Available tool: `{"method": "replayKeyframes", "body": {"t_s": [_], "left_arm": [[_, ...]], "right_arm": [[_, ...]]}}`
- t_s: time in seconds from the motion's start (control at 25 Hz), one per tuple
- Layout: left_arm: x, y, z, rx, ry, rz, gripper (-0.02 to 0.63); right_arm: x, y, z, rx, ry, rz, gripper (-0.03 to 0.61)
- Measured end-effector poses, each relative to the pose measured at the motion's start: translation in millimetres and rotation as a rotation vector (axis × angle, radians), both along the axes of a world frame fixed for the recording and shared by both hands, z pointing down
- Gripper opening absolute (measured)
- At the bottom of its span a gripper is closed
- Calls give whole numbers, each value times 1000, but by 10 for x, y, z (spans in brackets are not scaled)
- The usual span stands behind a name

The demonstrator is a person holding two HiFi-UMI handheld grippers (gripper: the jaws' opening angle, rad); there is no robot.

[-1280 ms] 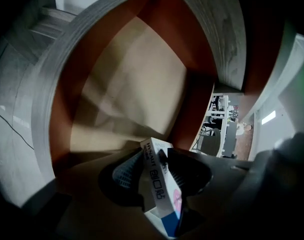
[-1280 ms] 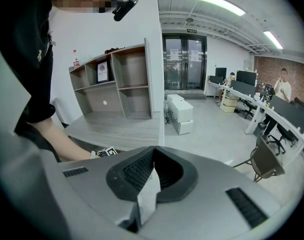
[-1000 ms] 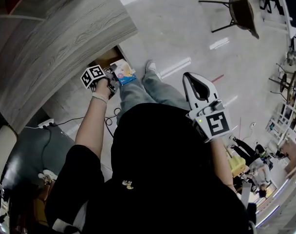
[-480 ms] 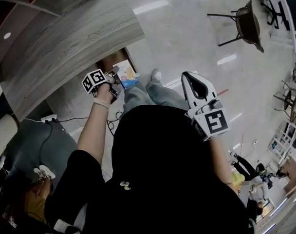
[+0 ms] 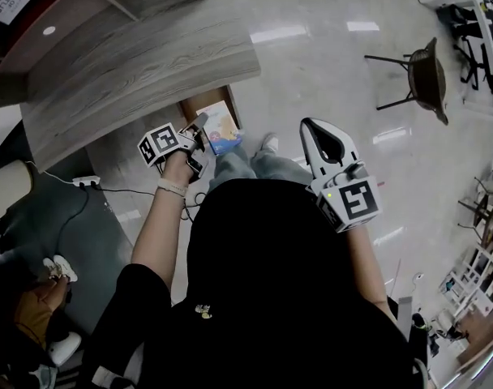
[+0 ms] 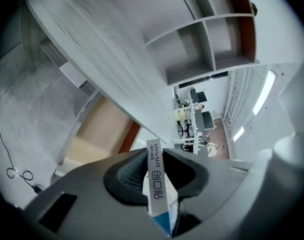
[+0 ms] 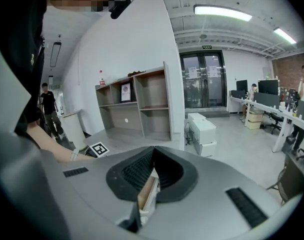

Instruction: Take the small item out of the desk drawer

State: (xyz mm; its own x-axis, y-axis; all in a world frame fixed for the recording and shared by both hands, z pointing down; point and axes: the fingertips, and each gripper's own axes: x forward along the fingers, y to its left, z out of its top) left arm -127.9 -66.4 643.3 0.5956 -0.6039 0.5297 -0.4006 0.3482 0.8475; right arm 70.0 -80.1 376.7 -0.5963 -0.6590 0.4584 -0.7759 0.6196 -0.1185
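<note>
The small box [image 6: 156, 184] is sitting edge-on in our left claw [image 6: 155, 151]. The claw's jaws have just been closing, and they are now pressing on the box's two broad faces with its printed spine facing us. We are holding it just off the tabletop [image 5: 141, 71] edge, over the open drawer [image 6: 97, 134]. It seems to be clear of the drawer, though the head view is too small for us to be sure.

We are judging it to be a light cardboard carton. It looks stiff enough along its edges, but its flat faces would probably cave in under a hard squeeze. The printed surface is looking smooth, so it may be inclined to slide between the ribbed pads. The grip is sitting near one end, leaving much of the carton hanging below the pads. We are therefore expecting it to pivot if we swing it quickly. Taking it nearer the middle of the faces would be steadier.

We are reaching the left arm forward, with the forearm nearly straight. The left hand [image 5: 180, 159] is angling the claw downward toward the drawer.

We are carrying the right claw [image 7: 152, 149] with the elbow bent, well apart from the drawer. It is pointing out over the floor, its jaws meeting at the tips and gripping nothing.
</note>
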Motion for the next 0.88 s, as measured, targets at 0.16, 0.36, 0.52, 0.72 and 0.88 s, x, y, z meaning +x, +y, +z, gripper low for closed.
{"method": "replayKeyframes", "body": {"t_s": [0.16,0.36,0.52,0.72,0.88], "left_arm": [[-69,-55,-457,78,2,-53,101],[-110,-36,-1066,175,6,-111,101],[-194,26,-1531,254,18,-185,101],[-226,56,-2106,366,64,-256,101],[-261,100,-2484,424,78,-318,101]], "right_arm": [[-81,-67,-116,24,-38,-40,-3],[-190,-109,-302,67,-88,-90,-3],[-303,-69,-419,86,-103,-156,-3],[-420,-111,-569,121,-128,-206,-3],[-521,-137,-680,147,-147,-266,-3]]}}
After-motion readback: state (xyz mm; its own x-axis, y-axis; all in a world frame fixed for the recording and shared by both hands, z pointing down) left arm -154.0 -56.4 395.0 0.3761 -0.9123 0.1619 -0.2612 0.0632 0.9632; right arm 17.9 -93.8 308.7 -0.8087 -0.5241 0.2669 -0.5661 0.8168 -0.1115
